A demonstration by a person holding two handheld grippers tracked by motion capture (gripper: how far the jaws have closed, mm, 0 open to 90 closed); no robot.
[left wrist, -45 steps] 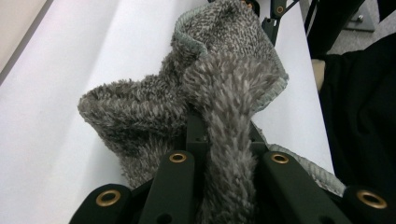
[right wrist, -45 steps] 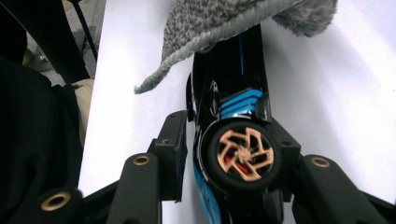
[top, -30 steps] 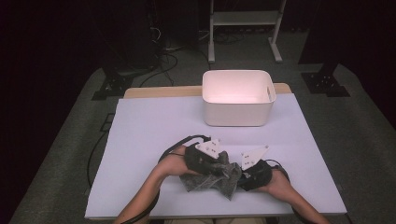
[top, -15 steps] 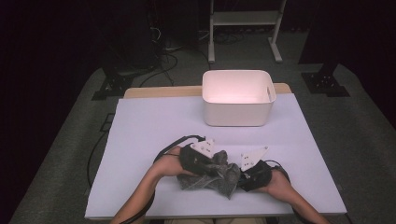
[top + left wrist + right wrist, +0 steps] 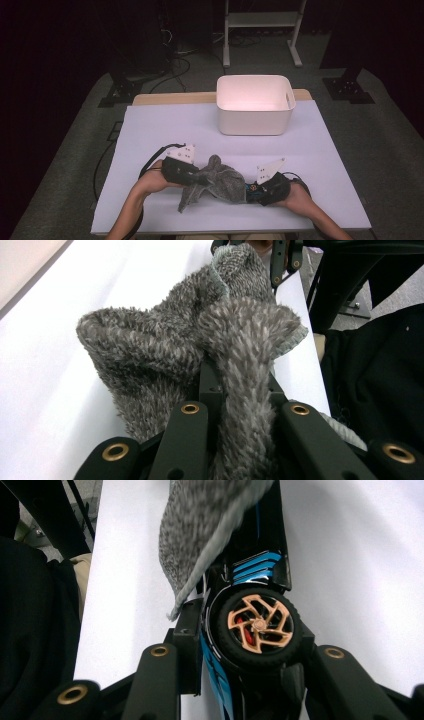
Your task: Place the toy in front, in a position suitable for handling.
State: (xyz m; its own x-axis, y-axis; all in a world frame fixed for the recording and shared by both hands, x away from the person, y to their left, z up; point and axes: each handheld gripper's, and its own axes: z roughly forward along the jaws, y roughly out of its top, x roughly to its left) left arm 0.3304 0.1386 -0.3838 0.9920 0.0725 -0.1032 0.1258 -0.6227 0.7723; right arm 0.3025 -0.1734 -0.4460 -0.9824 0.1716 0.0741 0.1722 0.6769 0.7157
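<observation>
The left hand-held gripper (image 5: 235,405) is clamped on a fold of the grey fluffy cloth (image 5: 200,340), with the pile seen bunched between its black jaws in the left gripper view. The right hand-held gripper (image 5: 240,650) is closed around a black and blue toy car (image 5: 250,580), its orange-spoked wheel (image 5: 258,625) sitting right between the jaws. In the high view both are low over the near part of the counter (image 5: 165,130), the left hand-held gripper (image 5: 192,176) and the right hand-held gripper (image 5: 252,191) being joined by the cloth (image 5: 217,181), which is draped over the car's far end (only a sliver of blue is visible there). A corner of cloth hangs toward the near edge.

The step in hand is judged to be wiping or rubbing the car with the cloth while it is held steady. For the next move, a firm hold on the car is called for, and the cloth should be drawn along the body without slipping off. A white bin (image 5: 255,105) is placed at the far side, well apart, unused.
</observation>
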